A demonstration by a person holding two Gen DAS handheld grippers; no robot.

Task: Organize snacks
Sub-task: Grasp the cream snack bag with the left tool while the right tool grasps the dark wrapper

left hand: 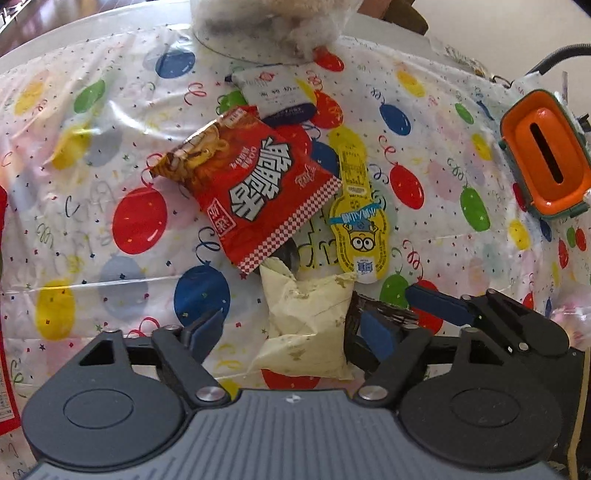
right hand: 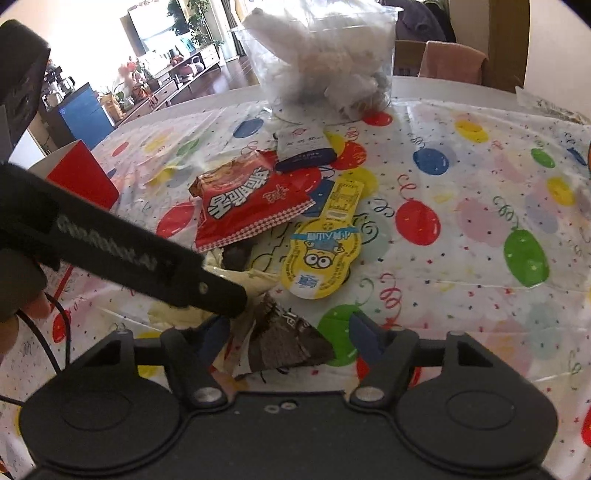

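Snacks lie in a loose pile on the balloon-print tablecloth. A red noodle-snack packet [left hand: 255, 188] [right hand: 251, 203] lies over a white and navy sachet [left hand: 275, 96] [right hand: 306, 147]. A yellow Minion pouch [left hand: 360, 225] [right hand: 321, 254] lies to its right. My left gripper [left hand: 291, 332] is open, its fingers either side of a cream packet [left hand: 306, 325] [right hand: 258, 280]. My right gripper [right hand: 291, 332] is open around a dark brown wrapper [right hand: 284, 339] [left hand: 369, 310]; it shows at the right of the left wrist view [left hand: 436, 306].
A clear plastic tub [right hand: 325, 62] [left hand: 273, 26] of wrapped snacks stands at the table's far side. An orange and green box with a slot [left hand: 543, 151] stands at the right. A red and white box [right hand: 79, 173] stands at the left.
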